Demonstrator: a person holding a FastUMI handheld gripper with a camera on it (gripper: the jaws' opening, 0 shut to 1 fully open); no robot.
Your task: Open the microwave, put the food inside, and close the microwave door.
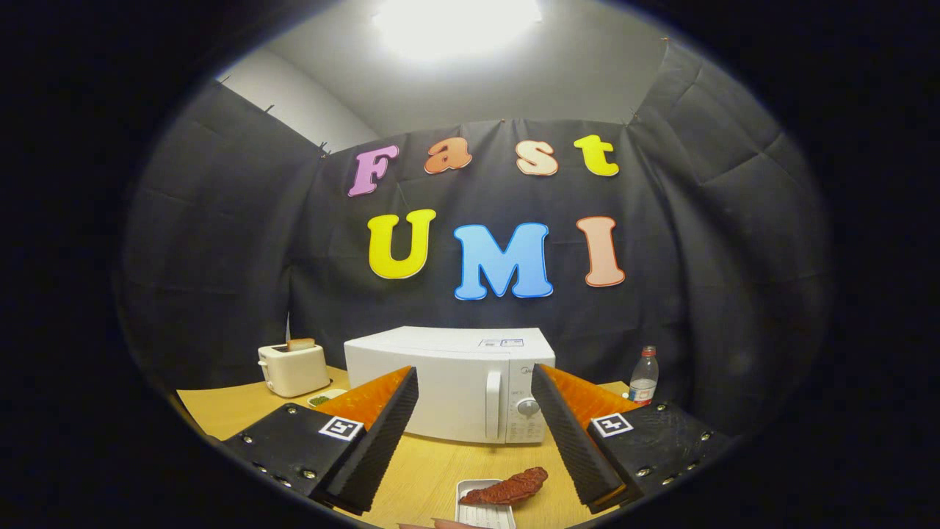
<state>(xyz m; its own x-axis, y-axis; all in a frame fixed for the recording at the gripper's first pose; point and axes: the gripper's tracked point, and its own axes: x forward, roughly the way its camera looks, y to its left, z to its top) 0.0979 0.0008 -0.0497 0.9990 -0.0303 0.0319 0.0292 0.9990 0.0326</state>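
The tongs (474,441) are spread wide and hold nothing; both fingers hang above the wooden bench (426,470). Between the fingers, at the near edge of the bench, a white tray (470,510) carries a reddish-brown piece of food (510,486). Beyond the fingers, toward the far edge, the white microwave (448,382) stands with its door shut; a label on its top is too small to read. At the far left corner stands a cream toaster (294,369) holding a slice of bread (301,344). At the far right corner stands a plastic bottle (644,378) with a red cap.
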